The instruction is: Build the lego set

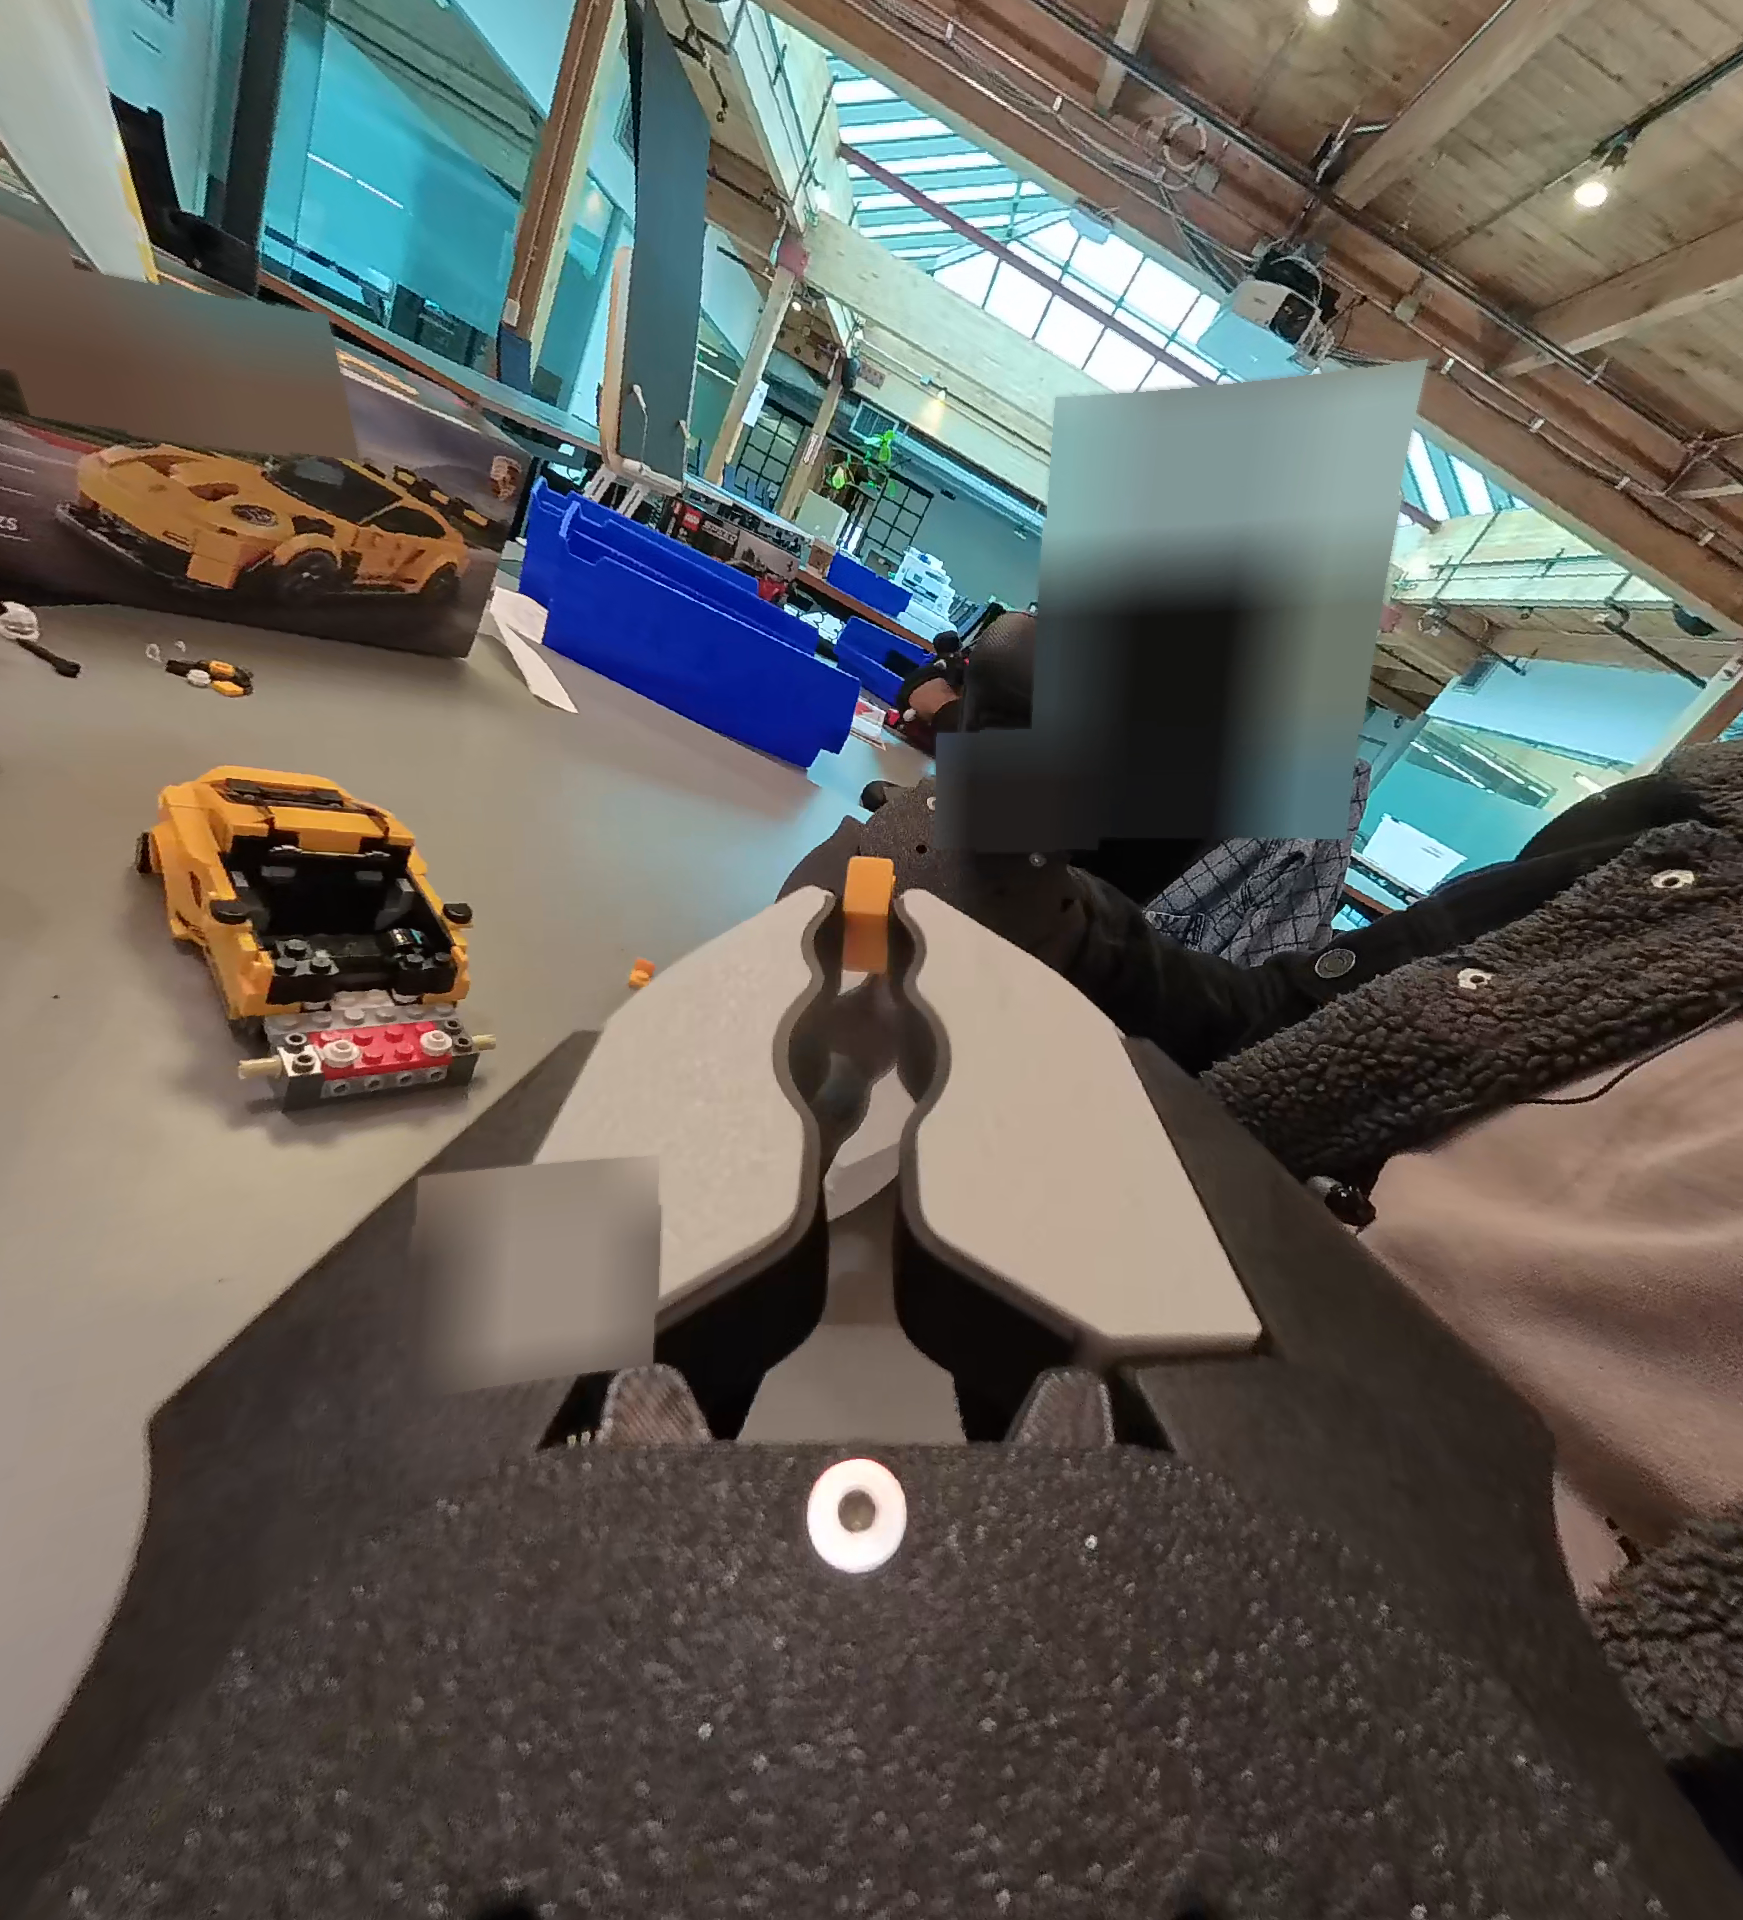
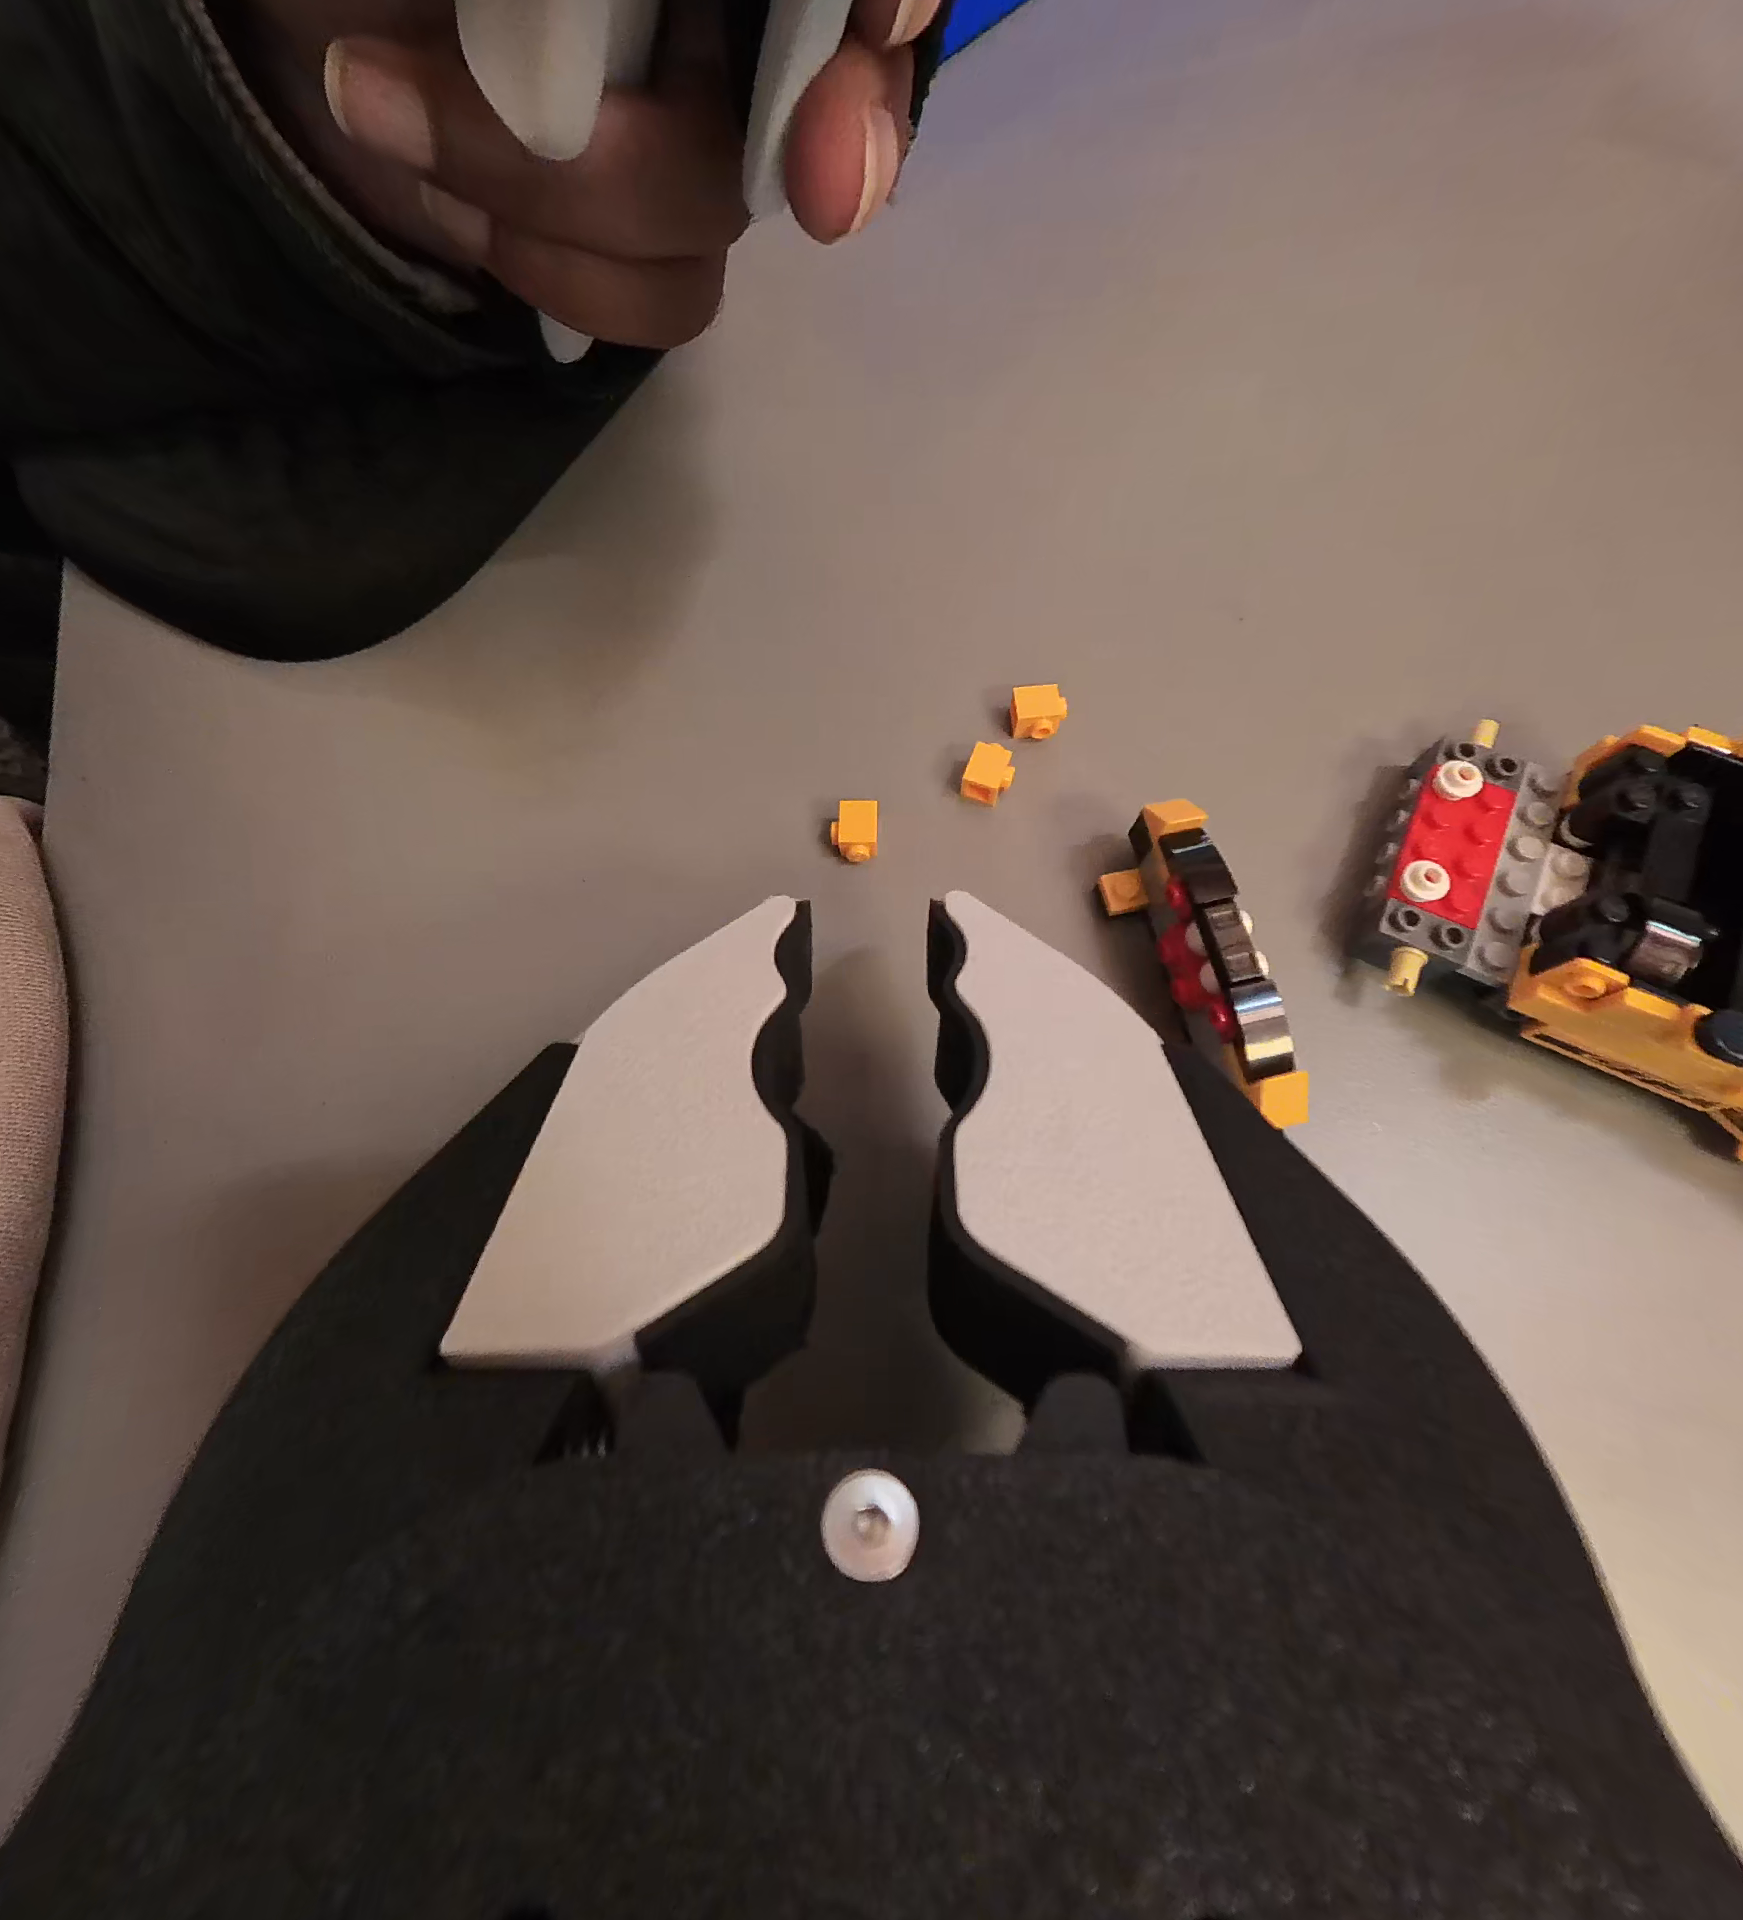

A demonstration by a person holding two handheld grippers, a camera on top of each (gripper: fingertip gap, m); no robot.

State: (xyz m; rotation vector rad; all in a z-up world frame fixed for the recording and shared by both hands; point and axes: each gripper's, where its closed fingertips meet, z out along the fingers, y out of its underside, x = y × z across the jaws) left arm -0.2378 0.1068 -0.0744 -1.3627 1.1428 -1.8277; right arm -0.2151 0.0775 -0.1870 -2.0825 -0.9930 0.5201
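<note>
My left gripper (image 1: 859, 909) has its jaws clamped on a small orange piece (image 1: 867, 923); my right gripper (image 2: 869, 914) hangs with jaws apart. I'd descend squarely over the nearest orange brick (image 2: 856, 829), avoiding the bumper section (image 2: 1210, 956) and car (image 2: 1625, 935) beyond.

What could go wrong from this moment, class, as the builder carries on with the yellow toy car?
1. The left gripper pinches a small orange brick only at its very tips, raised off the table; it may slip and fall.
2. The right gripper hangs open near three loose orange bricks; a clumsy approach could scatter them.
3. The separate bumper piece lies close beside the right gripper and could be knocked away from the car.
</note>
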